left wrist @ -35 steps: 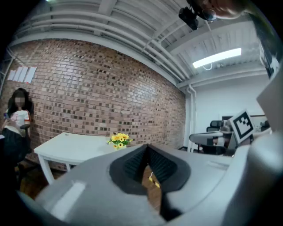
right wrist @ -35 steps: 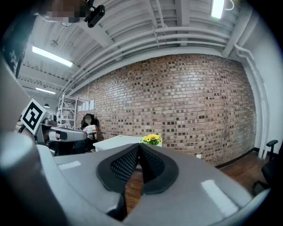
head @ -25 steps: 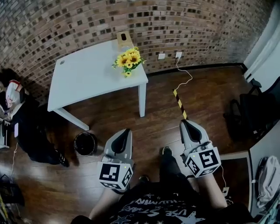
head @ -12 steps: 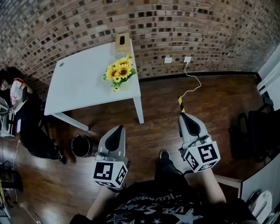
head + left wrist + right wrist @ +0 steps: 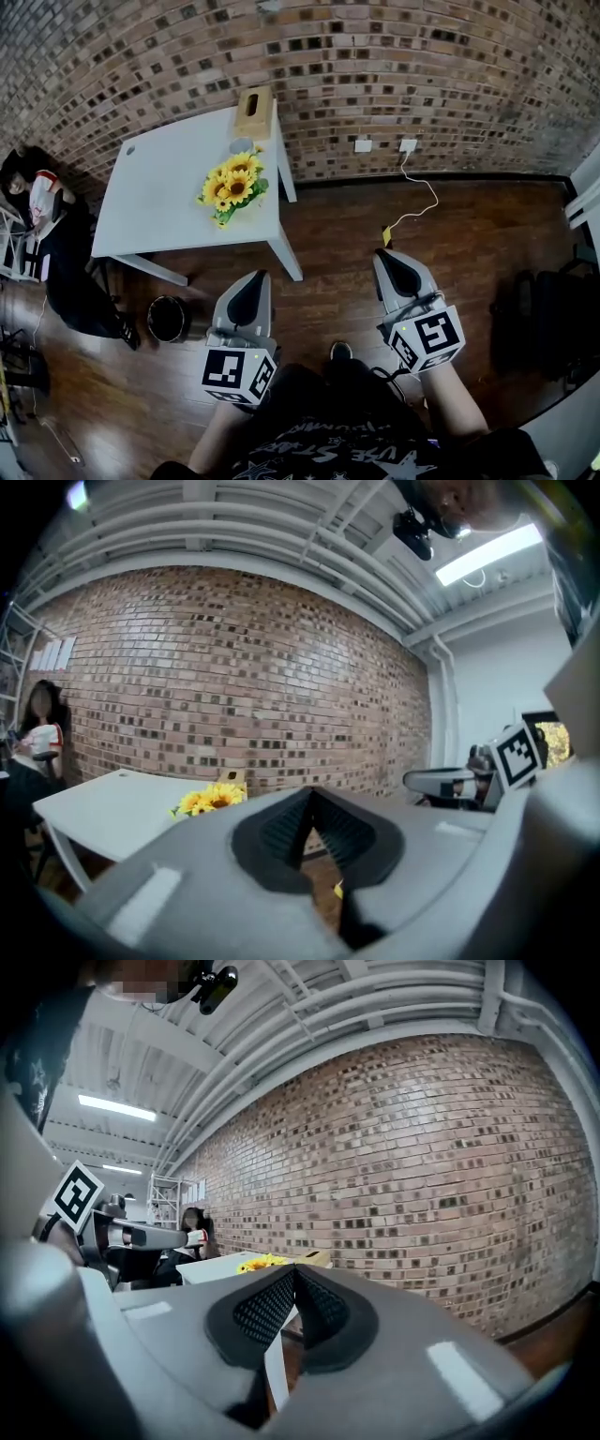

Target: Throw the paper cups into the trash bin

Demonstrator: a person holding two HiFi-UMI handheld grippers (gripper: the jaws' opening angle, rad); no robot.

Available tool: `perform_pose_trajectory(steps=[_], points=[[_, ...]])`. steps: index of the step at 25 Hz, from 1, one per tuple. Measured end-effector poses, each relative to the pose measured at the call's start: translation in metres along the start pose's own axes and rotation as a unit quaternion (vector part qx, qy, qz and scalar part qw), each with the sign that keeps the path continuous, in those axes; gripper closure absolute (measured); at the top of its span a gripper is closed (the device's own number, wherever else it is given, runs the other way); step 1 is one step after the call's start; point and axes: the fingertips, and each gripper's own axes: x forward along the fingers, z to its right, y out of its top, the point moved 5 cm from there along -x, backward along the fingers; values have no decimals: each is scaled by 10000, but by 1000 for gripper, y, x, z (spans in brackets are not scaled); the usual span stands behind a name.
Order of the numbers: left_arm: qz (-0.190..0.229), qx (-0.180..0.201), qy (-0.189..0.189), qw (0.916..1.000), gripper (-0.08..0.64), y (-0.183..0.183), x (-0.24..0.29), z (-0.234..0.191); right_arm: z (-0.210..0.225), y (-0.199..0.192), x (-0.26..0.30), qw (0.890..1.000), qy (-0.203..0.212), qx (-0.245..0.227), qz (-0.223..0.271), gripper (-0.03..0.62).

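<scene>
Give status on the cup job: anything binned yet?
Done: nothing confirmable; the trash bin is too dark inside to read. In hand: nothing, left gripper and right gripper are both shut and empty. Left: finding cups; a small pale thing by the sunflowers on the table may be one.

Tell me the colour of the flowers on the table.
Yellow flowers, green leaves; best in the head view.
</scene>
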Motion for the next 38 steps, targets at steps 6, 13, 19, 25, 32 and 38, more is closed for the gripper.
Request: perform_pose_trajectory(steps=[6,13,19,25,32,38], points=[[-149,-14,46,9999,555,-9,19,-3,13,-8,15,9999,48,92,-12,585],[-265,-100,-382,9989,555,-23,70,-10,20,-2,53,9999,99,-37,110,586],[-80,-107,-769,9969,555,-5,120,-22,43,15,106,9996,-64,-146,237,585],[-5,-141,-827,9965,555,-7,152,-41,55,10,155,9995,-139,-213,170,585],[46,-294,-600,9978,555,0,183,-61,65,21,199,9990,-10,-291,347,585],[53,-259,-443,9987,555,8,228,-65,102,16,236,9986,114,-266,434,585]])
